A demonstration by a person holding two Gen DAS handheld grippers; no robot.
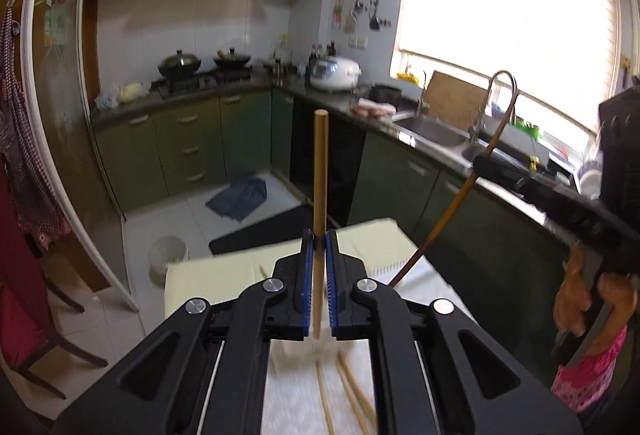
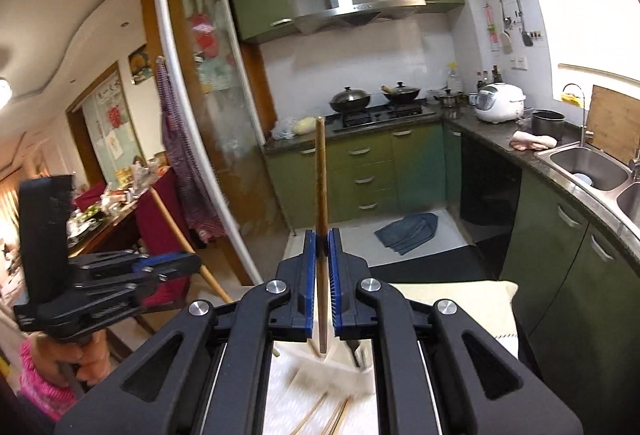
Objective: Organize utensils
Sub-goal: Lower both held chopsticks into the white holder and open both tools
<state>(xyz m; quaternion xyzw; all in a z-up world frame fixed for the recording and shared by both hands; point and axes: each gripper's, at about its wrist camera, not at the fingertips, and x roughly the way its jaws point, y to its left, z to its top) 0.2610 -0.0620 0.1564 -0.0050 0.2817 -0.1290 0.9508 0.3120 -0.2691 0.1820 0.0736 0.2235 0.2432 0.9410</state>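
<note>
Loose chopsticks (image 1: 352, 391) on table (image 1: 224, 275) under both loaded tongs.

Both handheld grippers are raised and pinched nearly closed. The left gripper (image 1: 320, 241), at lower centre of its own view, has blue-padded fingers (image 1: 306, 267) clamping a thin stick upright. The right gripper (image 2: 322, 241) mirrors that pose, jaws pressed on another stick. A hand (image 1: 576, 295) in a pink cuff grips the right tool's handle at the frame's right edge.
</note>
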